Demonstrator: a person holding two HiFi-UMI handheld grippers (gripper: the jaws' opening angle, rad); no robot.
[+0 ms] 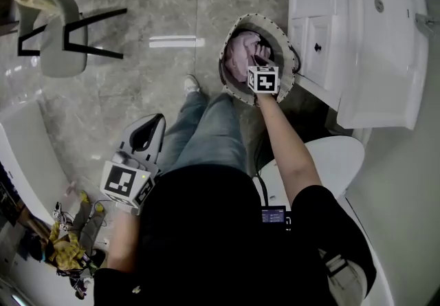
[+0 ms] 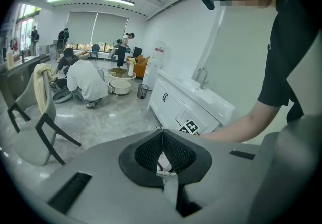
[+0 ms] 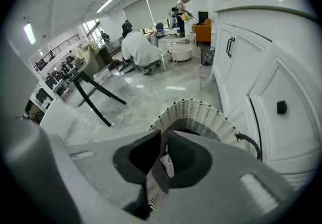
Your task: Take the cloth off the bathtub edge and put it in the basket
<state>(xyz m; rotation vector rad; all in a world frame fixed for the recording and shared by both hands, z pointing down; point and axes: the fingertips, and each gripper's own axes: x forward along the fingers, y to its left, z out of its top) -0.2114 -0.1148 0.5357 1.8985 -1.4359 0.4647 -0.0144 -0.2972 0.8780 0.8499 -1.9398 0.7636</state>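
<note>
A round woven basket (image 1: 236,95) stands on the floor in front of my feet, with a pink cloth (image 1: 240,56) bunched inside it. My right gripper (image 1: 260,61) reaches down into the basket at its right side. Its jaws stand almost together in the right gripper view (image 3: 165,135), with a small fold of the pink cloth (image 3: 167,164) pinched in the narrow gap and the basket rim (image 3: 198,115) just beyond. My left gripper (image 1: 157,121) hangs by my left leg, away from the basket. It is shut and empty (image 2: 162,131).
A white vanity cabinet (image 1: 330,23) with a sink stands right of the basket, and a white toilet (image 1: 340,153) is behind it. A grey chair (image 1: 58,36) stands far left. A white tub edge (image 1: 27,153) runs along the lower left. People work in the background.
</note>
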